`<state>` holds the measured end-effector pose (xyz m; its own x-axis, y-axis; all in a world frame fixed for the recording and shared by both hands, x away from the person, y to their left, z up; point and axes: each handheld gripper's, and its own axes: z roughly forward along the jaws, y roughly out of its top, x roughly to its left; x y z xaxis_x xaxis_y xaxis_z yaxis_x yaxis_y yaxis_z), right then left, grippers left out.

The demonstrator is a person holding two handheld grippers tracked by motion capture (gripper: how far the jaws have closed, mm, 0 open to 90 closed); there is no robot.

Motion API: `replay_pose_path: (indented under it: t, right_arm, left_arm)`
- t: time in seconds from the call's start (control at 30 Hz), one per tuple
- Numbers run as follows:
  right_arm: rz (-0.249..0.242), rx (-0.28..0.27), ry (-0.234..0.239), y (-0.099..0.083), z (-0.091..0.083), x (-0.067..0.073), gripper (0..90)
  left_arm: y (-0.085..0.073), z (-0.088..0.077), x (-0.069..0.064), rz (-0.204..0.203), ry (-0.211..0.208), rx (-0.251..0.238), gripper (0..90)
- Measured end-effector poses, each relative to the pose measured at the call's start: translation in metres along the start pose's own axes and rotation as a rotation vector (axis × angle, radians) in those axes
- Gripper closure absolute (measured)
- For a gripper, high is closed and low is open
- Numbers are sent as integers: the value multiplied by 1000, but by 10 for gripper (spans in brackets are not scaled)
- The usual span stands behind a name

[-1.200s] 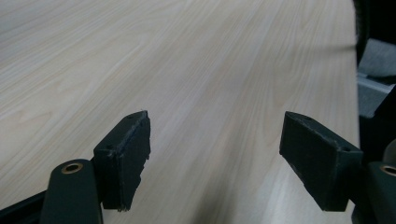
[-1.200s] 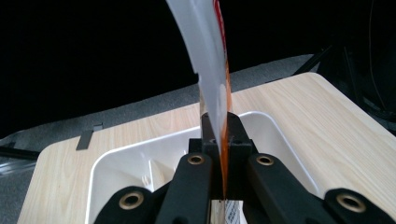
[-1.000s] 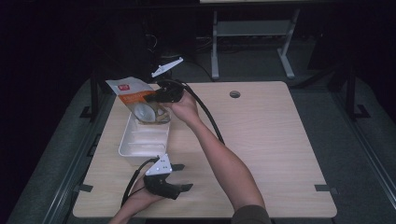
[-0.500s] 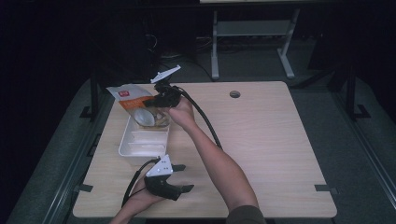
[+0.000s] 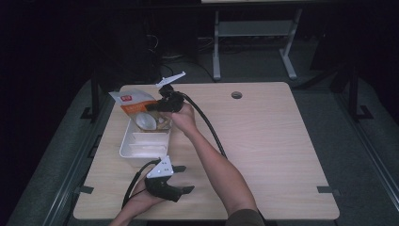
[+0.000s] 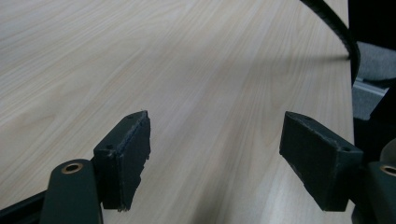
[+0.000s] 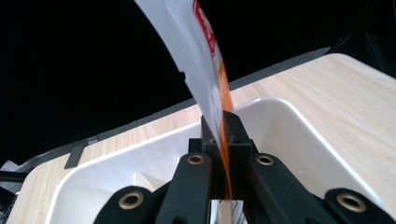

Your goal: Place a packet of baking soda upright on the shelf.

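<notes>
An orange and white snack packet hangs over the far end of a white tray at the table's left. My right gripper is shut on the packet's edge and holds it up. Seen along that gripper's own jaws, the packet rises bent from between them, above the tray. My left gripper rests low near the table's front edge, in front of the tray. Its jaws stand wide apart over bare wood, with nothing between them.
Smaller white packets lie inside the tray. A black cable trails from the right gripper along the forearm. A round hole sits at the table's far middle. A metal stand rises behind the table.
The right gripper has carried the packet a little toward the near side, over the tray's far end. The left gripper has stayed put.
</notes>
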<state>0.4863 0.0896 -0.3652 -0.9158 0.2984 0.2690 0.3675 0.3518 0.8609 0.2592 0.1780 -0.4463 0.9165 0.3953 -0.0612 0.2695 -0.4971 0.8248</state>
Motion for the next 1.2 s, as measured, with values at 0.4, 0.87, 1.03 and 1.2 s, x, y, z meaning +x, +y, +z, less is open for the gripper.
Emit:
replay_pose_path:
  t: [0.4,0.87,1.03,1.2]
  right_arm:
    - [37,-35,-23,-14,-2,-7,782]
    - [-16,137,-44,-30,-9,-2,809]
    - [-25,153,-54,-34,-6,-2,883]
    - [-14,163,-54,-38,-6,-5,894]
  left_arm:
    - [0,0,0,8,7,11,243]
    - [0,1,-1,11,21,13,243]
    - [0,0,0,10,22,15,243]
    - [-1,0,1,5,22,15,243]
